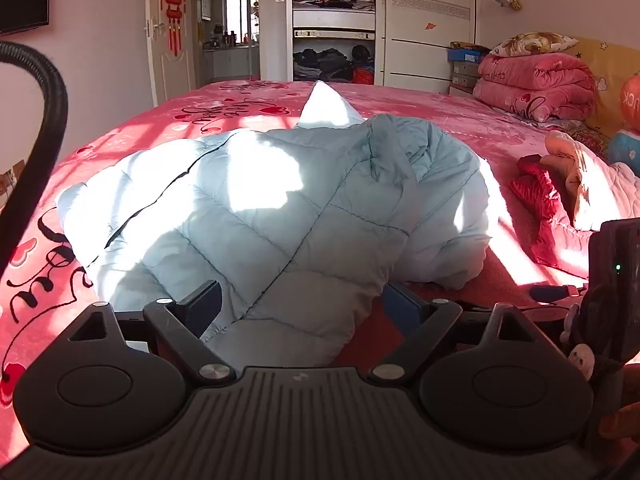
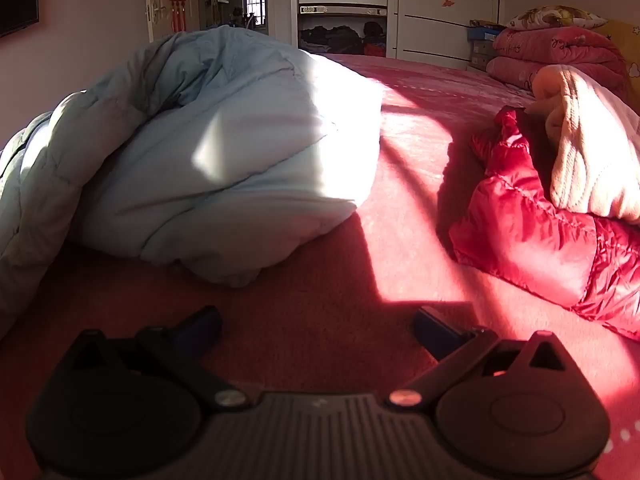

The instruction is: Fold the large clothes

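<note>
Your left gripper stands at its widest, jaws spread to either side of the near hem of the pale blue quilted down jacket; the fabric lies between the fingers, but the pads do not press on it. Your right gripper is likewise fully spread and holds nothing, hovering over bare red bed cover.

Left wrist view: the jacket fills the centre, running from 6 o'clock up to 12 o'clock, partly bunched at its far right; a dark zip line crosses its left half. A black flexible hose curves along the 9 o'clock edge.

Right wrist view: the jacket sits heaped at 10 o'clock, well apart from the fingers. At 3 o'clock lies a red padded garment with a cream knitted garment resting on top of it.

Beyond, at 1 o'clock, folded pink quilts are stacked, a floral pillow on top. At 12 o'clock an open wardrobe shows shelves of folded clothes.
</note>
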A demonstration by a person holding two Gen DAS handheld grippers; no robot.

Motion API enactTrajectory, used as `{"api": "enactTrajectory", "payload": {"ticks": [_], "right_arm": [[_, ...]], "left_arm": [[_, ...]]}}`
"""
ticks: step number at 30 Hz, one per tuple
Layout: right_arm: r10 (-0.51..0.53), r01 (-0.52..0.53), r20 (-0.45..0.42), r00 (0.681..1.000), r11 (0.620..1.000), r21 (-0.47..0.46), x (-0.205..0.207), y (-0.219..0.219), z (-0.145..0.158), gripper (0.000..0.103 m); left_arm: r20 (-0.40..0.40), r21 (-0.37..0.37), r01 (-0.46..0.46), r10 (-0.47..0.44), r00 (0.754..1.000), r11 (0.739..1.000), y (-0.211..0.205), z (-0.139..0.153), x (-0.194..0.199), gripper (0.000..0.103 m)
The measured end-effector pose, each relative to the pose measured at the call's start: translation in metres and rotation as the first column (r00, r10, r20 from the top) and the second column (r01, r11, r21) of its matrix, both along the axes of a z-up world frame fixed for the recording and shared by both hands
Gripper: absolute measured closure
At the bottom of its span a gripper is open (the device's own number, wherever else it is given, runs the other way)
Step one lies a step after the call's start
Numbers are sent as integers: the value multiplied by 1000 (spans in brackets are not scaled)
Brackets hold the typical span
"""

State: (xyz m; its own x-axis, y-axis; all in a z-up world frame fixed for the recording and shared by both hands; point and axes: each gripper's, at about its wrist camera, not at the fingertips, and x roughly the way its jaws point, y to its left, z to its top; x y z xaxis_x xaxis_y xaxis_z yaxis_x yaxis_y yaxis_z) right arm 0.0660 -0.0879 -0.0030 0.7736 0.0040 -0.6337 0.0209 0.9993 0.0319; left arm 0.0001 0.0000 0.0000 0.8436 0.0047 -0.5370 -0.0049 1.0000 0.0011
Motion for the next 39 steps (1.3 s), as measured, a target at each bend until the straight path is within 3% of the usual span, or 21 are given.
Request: {"api": "enactTrajectory", "payload": {"ticks": [7, 12, 16, 18, 21, 24, 27, 33, 39], "right_arm": [[-1, 2, -9, 1000, 1000, 3, 1, -1, 3, 0], [0, 0, -53, 999, 1000, 0, -5, -1, 6, 0], [74, -74, -80, 994, 997, 6, -20, 0, 12, 0], [76, -72, -87, 993, 996, 48, -31, -5, 17, 1], [13, -8, -41, 999, 994, 109, -51, -10, 30, 1], [-41, 41, 42, 998, 999, 18, -68, -5, 54, 1], [-49, 49, 130, 990, 999, -3, -88, 0, 82, 1], [-84, 96, 278, 957, 995, -30, -126, 14, 129, 1], [-128, 157, 376, 918, 987, -47, -154, 27, 173, 1]], "left_arm": [[-36, -49, 9, -11, 999, 999, 12, 5, -2, 0], [-53, -1, 12, -12, 999, 1000, 6, 12, -10, 0], [-37, 26, 0, 1, 999, 1000, 11, 19, -20, 0], [-18, 39, -5, 6, 1000, 999, 13, 26, -29, 0], [0, 50, -19, 19, 1000, 999, 19, 38, -40, 0], [26, 71, -31, 30, 999, 997, 24, 52, -49, 0], [59, 99, -44, 38, 998, 994, 22, 65, -58, 0], [109, 79, -60, 52, 993, 995, 33, 93, -79, 0], [149, 108, -72, 55, 987, 992, 39, 121, -105, 0]]}}
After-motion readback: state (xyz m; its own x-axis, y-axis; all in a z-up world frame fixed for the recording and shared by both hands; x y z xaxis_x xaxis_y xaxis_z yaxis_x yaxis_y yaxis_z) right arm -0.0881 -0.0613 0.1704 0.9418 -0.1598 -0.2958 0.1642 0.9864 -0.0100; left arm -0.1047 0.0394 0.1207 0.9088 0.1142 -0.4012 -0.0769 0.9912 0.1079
